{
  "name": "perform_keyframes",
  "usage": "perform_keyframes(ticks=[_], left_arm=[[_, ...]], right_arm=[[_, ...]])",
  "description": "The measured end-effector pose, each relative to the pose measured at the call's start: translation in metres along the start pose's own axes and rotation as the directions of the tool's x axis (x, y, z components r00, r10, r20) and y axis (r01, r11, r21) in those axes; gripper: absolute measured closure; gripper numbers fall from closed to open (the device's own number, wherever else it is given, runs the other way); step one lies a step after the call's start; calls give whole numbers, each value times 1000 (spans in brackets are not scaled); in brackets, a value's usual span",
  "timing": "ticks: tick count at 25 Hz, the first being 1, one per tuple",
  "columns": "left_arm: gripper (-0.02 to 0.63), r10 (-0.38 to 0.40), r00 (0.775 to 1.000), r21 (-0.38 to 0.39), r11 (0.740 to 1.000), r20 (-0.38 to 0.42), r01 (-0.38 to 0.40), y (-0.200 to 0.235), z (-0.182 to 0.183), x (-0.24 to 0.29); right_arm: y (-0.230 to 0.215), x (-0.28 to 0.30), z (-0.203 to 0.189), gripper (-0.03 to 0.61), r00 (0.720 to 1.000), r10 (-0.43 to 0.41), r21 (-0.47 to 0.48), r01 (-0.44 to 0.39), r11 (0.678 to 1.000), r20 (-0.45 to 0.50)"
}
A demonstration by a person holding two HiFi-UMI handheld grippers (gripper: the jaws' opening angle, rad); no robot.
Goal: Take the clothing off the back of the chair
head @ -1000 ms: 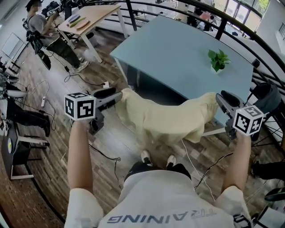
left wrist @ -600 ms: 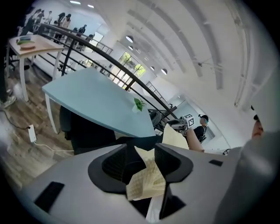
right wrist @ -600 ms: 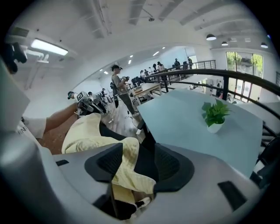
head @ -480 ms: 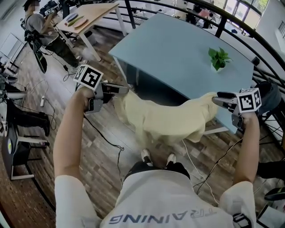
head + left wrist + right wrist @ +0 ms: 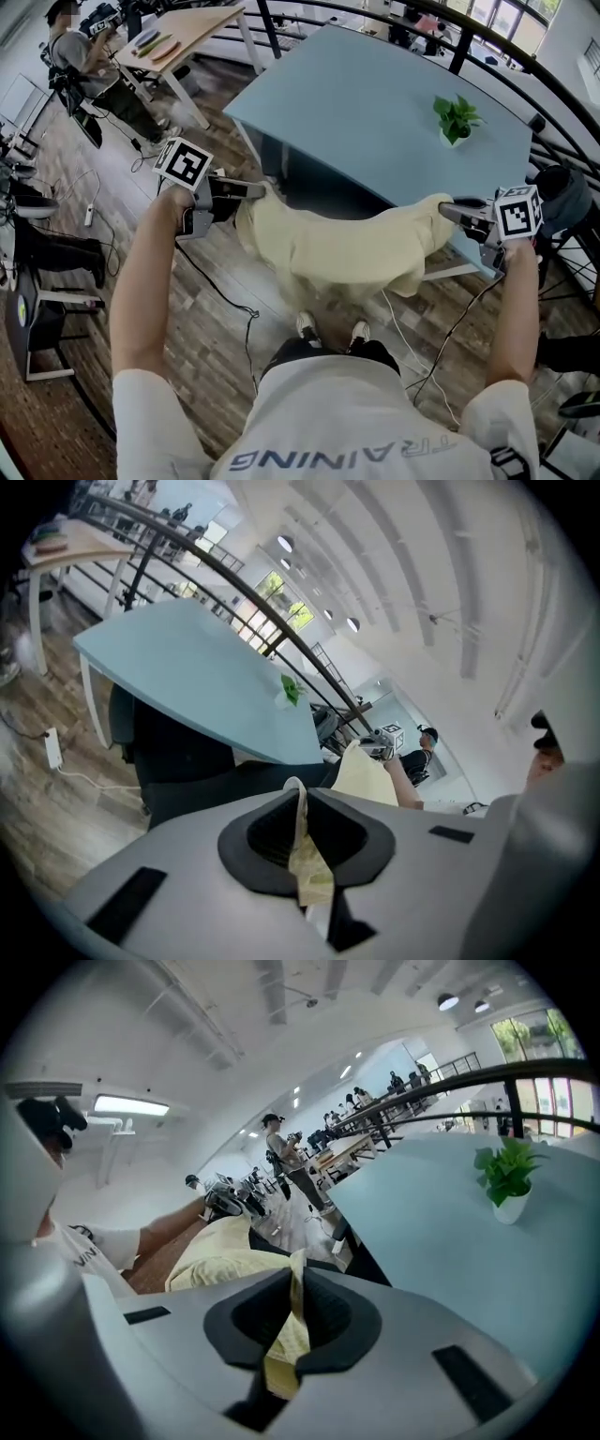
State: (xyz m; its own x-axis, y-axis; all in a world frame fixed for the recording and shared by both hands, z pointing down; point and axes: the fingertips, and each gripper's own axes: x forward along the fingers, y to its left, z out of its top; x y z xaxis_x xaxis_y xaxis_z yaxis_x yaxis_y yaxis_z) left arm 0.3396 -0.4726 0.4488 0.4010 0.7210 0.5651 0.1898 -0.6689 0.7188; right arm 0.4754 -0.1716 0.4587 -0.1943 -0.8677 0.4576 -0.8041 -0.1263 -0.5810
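Note:
A pale yellow garment (image 5: 328,248) hangs over the back of a black chair (image 5: 178,761) in front of the blue table (image 5: 375,103); in the head view the cloth hides the chair. My left gripper (image 5: 258,190) is at the garment's left end, its jaws closing with a fold of yellow cloth (image 5: 309,864) pinched between them. My right gripper (image 5: 448,208) is at the right end, its jaws also closing on a fold of the cloth (image 5: 286,1340). The garment stretches between the two grippers.
A small potted plant (image 5: 457,117) stands on the blue table. A curved black railing (image 5: 525,56) runs behind it. A wooden table (image 5: 183,42) with a seated person (image 5: 84,56) is at the far left. Cables (image 5: 220,300) lie on the wood floor. A dark chair (image 5: 562,192) stands at the right.
Both grippers turned and dipped toward the garment's ends. Their jaws, open before, have come together on the yellow cloth.

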Motion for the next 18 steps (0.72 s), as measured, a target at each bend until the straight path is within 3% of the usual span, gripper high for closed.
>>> perform_keyframes(ticks=[3, 5, 7, 10, 16, 18], left_arm=[[563, 69, 985, 93, 992, 161, -84, -13, 5, -6], [563, 173, 943, 164, 960, 283, -226, -17, 5, -16], [565, 267, 882, 194, 912, 387, -361, -24, 3, -27], [565, 344, 791, 186, 851, 506, -490, -36, 1, -39], [566, 458, 591, 112, 720, 664, -685, -63, -15, -63], [566, 471, 524, 73, 691, 710, -720, -77, -24, -70]], right_arm=[[4, -10, 8, 541, 992, -97, -76, 103, 992, 77], [8, -17, 19, 541, 973, -166, -109, 185, 977, 163], [14, -24, 30, 541, 940, -233, -132, 271, 953, 249], [18, -32, 36, 542, 890, -317, -148, 380, 913, 329], [42, -44, 46, 543, 816, -329, -119, 430, 895, 475], [51, -49, 44, 543, 798, -319, -115, 431, 895, 510]])
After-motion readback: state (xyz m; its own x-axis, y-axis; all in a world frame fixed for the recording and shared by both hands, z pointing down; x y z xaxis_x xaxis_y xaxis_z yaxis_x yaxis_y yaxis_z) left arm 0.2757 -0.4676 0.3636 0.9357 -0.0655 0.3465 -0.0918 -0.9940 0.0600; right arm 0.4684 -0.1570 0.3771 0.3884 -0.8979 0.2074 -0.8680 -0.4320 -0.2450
